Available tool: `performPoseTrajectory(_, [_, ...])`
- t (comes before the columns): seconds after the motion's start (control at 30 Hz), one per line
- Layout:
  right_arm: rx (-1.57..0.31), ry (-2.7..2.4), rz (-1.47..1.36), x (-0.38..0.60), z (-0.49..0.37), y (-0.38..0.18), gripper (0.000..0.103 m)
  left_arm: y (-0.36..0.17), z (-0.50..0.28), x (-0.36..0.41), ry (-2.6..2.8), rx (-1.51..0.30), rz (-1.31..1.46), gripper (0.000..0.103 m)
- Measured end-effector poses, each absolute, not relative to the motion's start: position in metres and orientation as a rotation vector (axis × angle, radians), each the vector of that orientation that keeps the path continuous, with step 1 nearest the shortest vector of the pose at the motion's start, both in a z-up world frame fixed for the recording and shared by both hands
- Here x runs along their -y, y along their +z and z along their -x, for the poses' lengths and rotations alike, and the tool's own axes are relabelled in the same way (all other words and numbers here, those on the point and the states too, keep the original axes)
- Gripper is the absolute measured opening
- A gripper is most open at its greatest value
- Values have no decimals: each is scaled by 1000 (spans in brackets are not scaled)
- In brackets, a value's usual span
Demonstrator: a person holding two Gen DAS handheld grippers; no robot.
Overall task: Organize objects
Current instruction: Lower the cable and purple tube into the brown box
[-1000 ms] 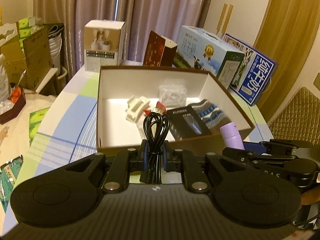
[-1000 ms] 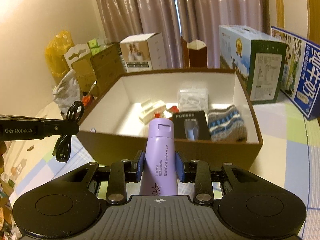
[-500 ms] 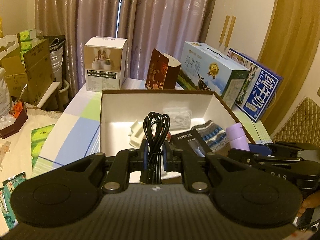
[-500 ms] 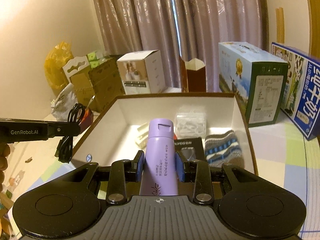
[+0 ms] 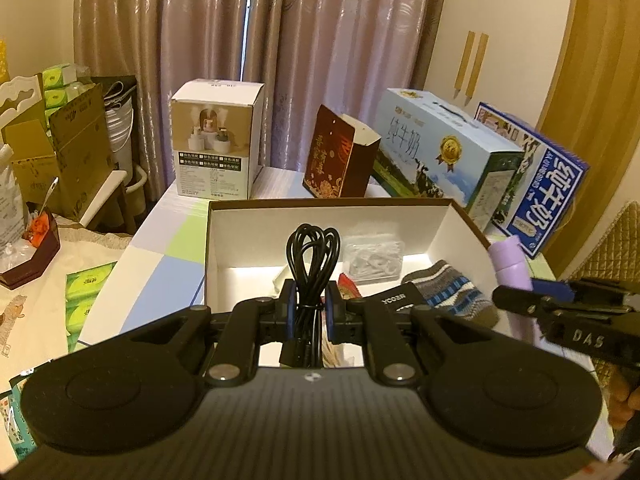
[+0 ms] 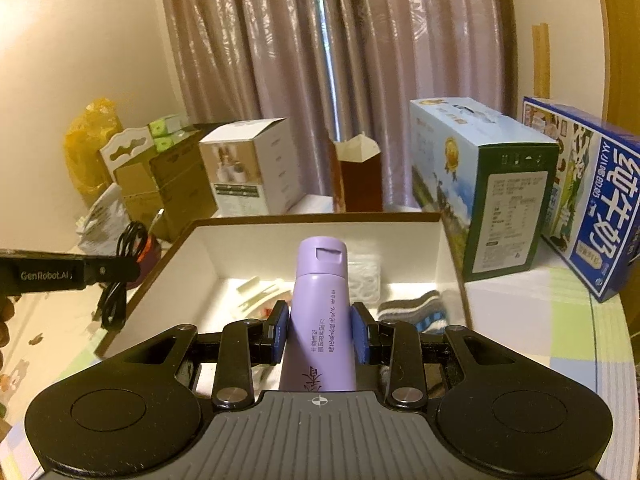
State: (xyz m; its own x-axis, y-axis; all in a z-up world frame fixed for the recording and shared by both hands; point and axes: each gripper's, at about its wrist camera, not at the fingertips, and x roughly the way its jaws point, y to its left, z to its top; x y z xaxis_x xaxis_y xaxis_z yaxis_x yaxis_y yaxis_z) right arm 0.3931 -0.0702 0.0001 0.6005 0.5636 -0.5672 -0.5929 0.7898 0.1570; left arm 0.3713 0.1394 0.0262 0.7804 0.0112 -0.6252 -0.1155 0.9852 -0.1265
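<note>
Left gripper (image 5: 311,312): blue pads pinch a bundled black cable (image 5: 314,264), its loops standing upright above the fingers and its plug end hanging below them; seen from the right wrist view, the same gripper (image 6: 120,270) is held out to the left of the box with the cable (image 6: 120,280) dangling from its tip.

Right gripper (image 6: 319,328): fingers clamped on the sides of a lavender bottle (image 6: 319,300), cap pointing forward and up, printed text running along the body; in the left wrist view the bottle (image 5: 508,264) shows at the box's right wall, gripped by the right gripper (image 5: 516,300).

Open box (image 5: 328,216): brown outside, white inside, lying on the table (image 5: 168,240) directly ahead of both grippers.

Box contents: a grey-and-blue striped sock (image 5: 452,292) at the right, a clear plastic packet (image 5: 374,260) toward the back, a black carton (image 5: 400,300) near the front edge, a cream plastic piece (image 6: 256,292) at the left; a small red item is partly hidden behind the left gripper.

Table: pale cloth with blue and green checks.

Behind the box: a white product carton (image 5: 218,144), an open dark red carton (image 5: 340,160), and two blue milk cases (image 5: 444,152) (image 5: 548,188) along the far edge.

Backdrop: mauve curtains (image 5: 256,60) across the window; cardboard boxes (image 5: 60,148) stacked at the far left.

Hand: fingers (image 5: 622,396) show at the right edge, on the right gripper's handle.
</note>
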Motion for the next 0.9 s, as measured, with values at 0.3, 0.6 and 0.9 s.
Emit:
performPoseTrajectory(0.3, [-670, 614, 89, 70, -428, -16, 31, -5, -400, -151, 107, -760, 169, 11])
performPoseTrajectory(0.6, [-731, 582, 145, 66, -460, -43, 31, -28, -419, -161, 127, -819, 168, 11])
performPoseTrajectory(0.9, [-753, 575, 185, 57, -478, -54, 31, -38, -431, -163, 127, -839, 170, 11])
